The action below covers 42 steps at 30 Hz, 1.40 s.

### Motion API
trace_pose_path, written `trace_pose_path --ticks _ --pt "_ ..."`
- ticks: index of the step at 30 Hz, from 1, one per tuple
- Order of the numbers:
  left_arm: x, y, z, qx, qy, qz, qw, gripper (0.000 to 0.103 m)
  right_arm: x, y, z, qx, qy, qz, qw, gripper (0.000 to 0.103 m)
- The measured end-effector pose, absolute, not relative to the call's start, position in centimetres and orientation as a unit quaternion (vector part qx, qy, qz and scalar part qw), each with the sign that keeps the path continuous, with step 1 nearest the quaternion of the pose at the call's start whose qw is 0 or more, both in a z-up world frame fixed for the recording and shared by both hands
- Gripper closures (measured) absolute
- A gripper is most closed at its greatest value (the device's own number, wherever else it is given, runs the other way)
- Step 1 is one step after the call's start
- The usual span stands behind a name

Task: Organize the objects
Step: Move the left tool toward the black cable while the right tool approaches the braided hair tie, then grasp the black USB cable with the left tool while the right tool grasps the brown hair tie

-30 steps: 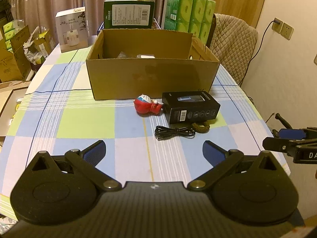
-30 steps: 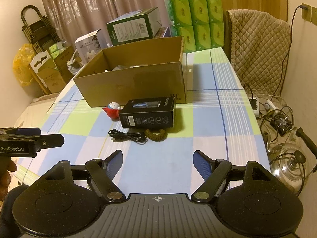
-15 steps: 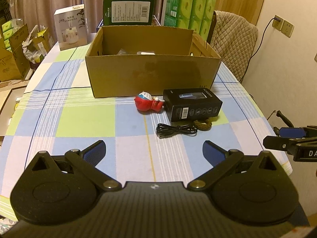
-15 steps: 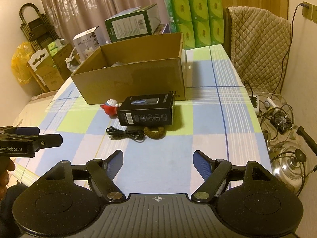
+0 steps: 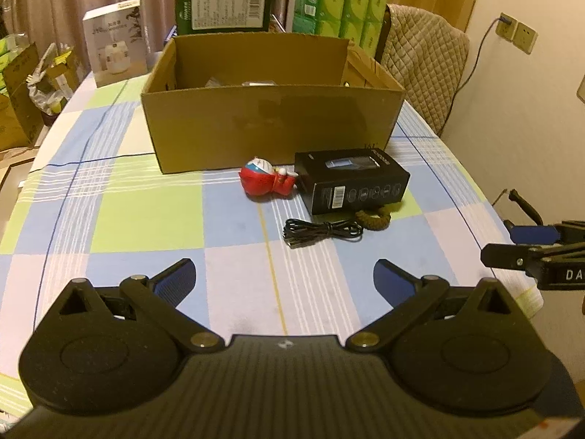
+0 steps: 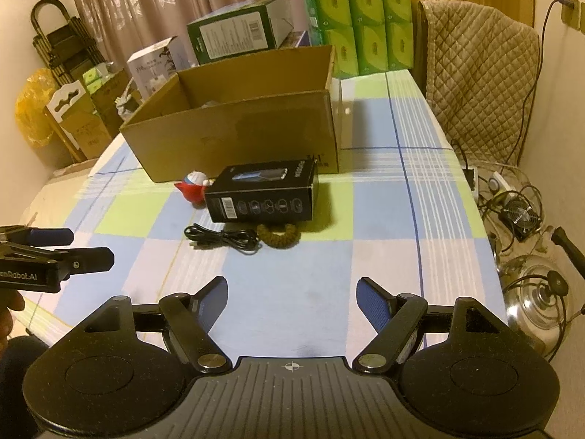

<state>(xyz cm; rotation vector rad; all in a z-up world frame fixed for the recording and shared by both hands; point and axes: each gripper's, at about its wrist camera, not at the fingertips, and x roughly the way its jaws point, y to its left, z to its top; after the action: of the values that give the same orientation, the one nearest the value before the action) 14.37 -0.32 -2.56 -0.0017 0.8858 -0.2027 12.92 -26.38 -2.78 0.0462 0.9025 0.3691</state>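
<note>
Both tongs stand wide open and hold nothing. Left tongs [image 5: 283, 278] hang over the near edge of the checked tabletop [image 5: 146, 219]; right tongs [image 6: 291, 294] likewise, just to their right, each showing at the edge of the other's view.

Ahead of both tongs, well apart from the fingertips, lies a small cluster:
- black cable [image 5: 321, 232], coiled, nearest the tongs, ahead and slightly right of the left tongs' gap, ahead-left of the right tongs' gap.
- braided brown loop [image 5: 373, 216], touching the cable's right end, partly tucked against the black box.
- black box [image 5: 353, 179], just beyond cable and loop; row of round icons and a barcode on its near side; print too small to read.
- red toy [image 5: 265, 181], touching the black box's left end.
- carton [image 5: 270, 124], open-topped, just behind toy and black box; some items inside, not identifiable.

Writing: "DA" on the right tongs' body in the left view; "enRobot.AI" on the left tongs' body in the right view.
</note>
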Motion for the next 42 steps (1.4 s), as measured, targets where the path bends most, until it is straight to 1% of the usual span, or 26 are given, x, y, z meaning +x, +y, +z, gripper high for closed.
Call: trace_pose_path --ticks 4,7,9,11,13,16,17,19,20,23,26,28,32,34,35,36,42 --pt "15.3 -0.6 -3.4 0.009 0.437 -0.110 0.893 0.004 13.7 -26.2 -3.6 0.017 0.440 0.181 0.880 0.028" --pt "16.3 -1.1 -4.2 0.026 0.445 -0.125 0.886 0.009 14.7 -25.8 -4.4 0.011 0.445 0.186 0.876 0.028" --pt "17.1 -1.5 -4.8 0.036 0.449 -0.134 0.883 0.010 15.3 -25.6 -5.0 0.008 0.449 0.191 0.873 0.030" --pt "17.8 -1.8 -5.5 0.046 0.452 -0.146 0.879 0.012 16.0 -25.4 -5.7 0.007 0.455 0.196 0.869 0.038" --pt "18.6 -2.2 -6.2 0.057 0.457 -0.159 0.873 0.015 16.9 -25.2 -6.5 0.006 0.462 0.201 0.864 0.044" --pt "20.0 -2.9 -7.3 0.077 0.461 -0.177 0.866 0.017 18.0 -24.8 -7.5 0.002 0.469 0.205 0.859 0.048" --pt "20.3 -3.1 -7.5 0.082 0.462 -0.181 0.865 0.019 18.4 -24.7 -7.8 0.002 0.471 0.206 0.858 0.049" --pt "21.1 -3.4 -8.2 0.094 0.465 -0.189 0.860 0.027 19.1 -24.5 -8.3 0.001 0.474 0.208 0.856 0.050" --pt "21.5 -3.6 -8.5 0.098 0.466 -0.195 0.857 0.029 19.4 -24.4 -8.5 0.000 0.475 0.209 0.855 0.051" --pt "22.7 -4.1 -9.5 0.113 0.469 -0.211 0.850 0.031 20.4 -24.1 -9.2 -0.002 0.479 0.213 0.852 0.052" --pt "23.8 -4.3 -10.3 0.126 0.467 -0.226 0.846 0.036 21.2 -23.8 -9.7 -0.004 0.480 0.214 0.851 0.053" --pt "24.4 -4.4 -10.6 0.131 0.466 -0.237 0.842 0.044 21.7 -23.6 -9.9 -0.004 0.480 0.216 0.850 0.055" --pt "25.2 -4.8 -11.1 0.147 0.462 -0.260 0.835 0.054 22.7 -23.1 -10.3 -0.003 0.478 0.219 0.851 0.057" --pt "25.5 -5.0 -11.3 0.151 0.462 -0.265 0.833 0.063 23.1 -22.8 -10.5 -0.004 0.476 0.220 0.852 0.058" --pt "25.6 -5.0 -11.4 0.150 0.464 -0.264 0.832 0.064 23.3 -22.6 -10.6 -0.004 0.476 0.221 0.851 0.058" --pt "25.8 -4.9 -11.5 0.146 0.465 -0.264 0.832 0.069 23.6 -22.5 -10.7 -0.005 0.477 0.221 0.851 0.058" --pt "25.1 -3.9 -11.2 0.138 0.482 -0.259 0.826 0.073 24.4 -21.3 -11.2 -0.009 0.475 0.220 0.852 0.058"
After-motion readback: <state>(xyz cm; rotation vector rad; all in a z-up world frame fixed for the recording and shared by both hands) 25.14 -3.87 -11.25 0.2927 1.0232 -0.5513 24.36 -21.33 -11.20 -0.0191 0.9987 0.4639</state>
